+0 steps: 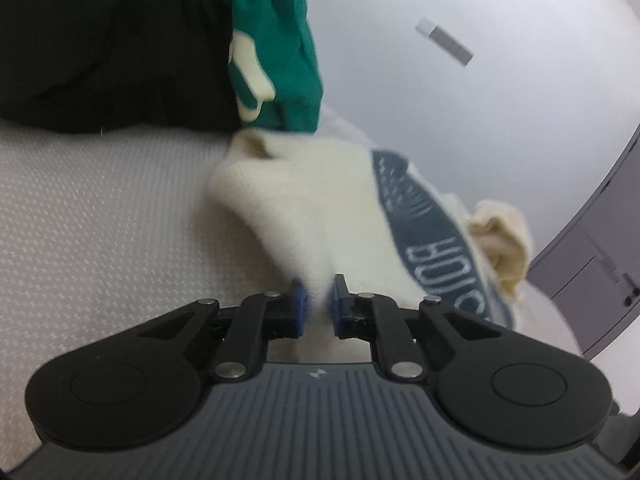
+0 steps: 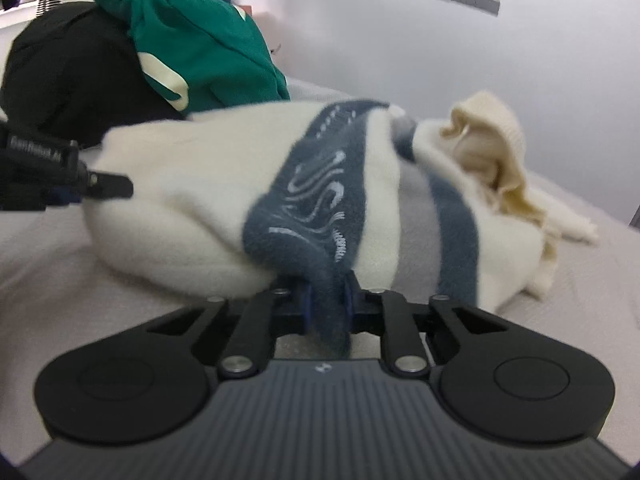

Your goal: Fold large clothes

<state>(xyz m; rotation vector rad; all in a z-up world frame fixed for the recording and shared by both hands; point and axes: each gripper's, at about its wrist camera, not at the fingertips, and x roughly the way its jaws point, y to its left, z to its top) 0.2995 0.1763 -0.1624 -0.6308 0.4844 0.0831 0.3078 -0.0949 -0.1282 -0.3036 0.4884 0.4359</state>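
Progress looks partial: the cream sweater [image 2: 192, 184] lies bunched on the bed [image 2: 48, 272], doubled over rather than flat, just in front of the green garment [image 2: 208, 44] and black garment [image 2: 68, 76]. The left gripper [image 1: 318, 300] pinches its cream edge; the right gripper [image 2: 327, 300] clamps its navy band [image 2: 316, 200]. Squaring and smoothing the fold seem left to do.
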